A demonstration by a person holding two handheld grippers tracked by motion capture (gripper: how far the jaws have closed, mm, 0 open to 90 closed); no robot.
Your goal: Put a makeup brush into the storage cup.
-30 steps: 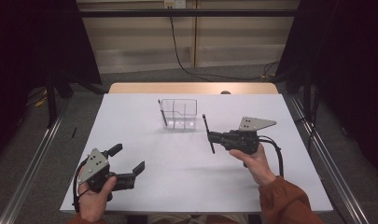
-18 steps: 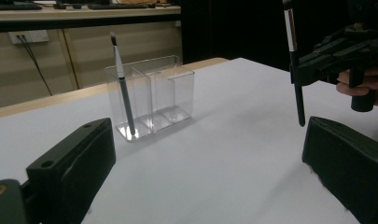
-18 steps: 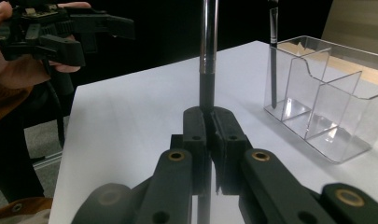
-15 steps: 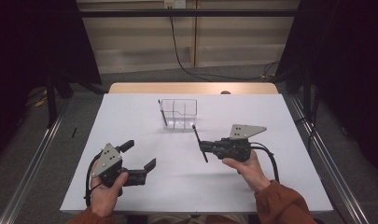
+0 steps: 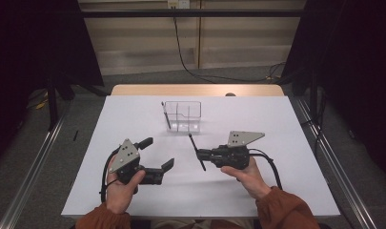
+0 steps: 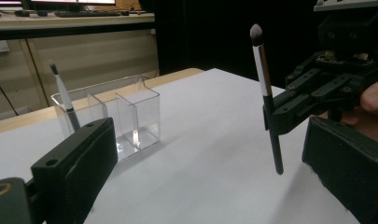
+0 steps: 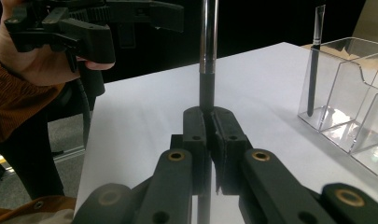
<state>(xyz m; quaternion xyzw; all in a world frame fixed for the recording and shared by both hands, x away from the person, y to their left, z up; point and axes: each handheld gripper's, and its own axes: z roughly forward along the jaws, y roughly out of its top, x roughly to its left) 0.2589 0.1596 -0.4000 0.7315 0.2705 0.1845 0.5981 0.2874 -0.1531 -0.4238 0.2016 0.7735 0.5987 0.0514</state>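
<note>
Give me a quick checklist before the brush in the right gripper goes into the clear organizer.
1. Right gripper shut on the brush: ok.
2. Brush upright in the grip, bristles up: ok.
3. Clear organizer standing on the table: ok.
4. Free compartment beside the brush already in the organizer: ok.
5. Left gripper open, apart from the organizer: ok.
6. Held brush lined up over a compartment: not ok.

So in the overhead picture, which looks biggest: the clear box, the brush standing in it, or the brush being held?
1. Clear box.
2. Held brush and boxed brush: they look about equally long, and the held one is nearer the camera, so unranked.
</note>
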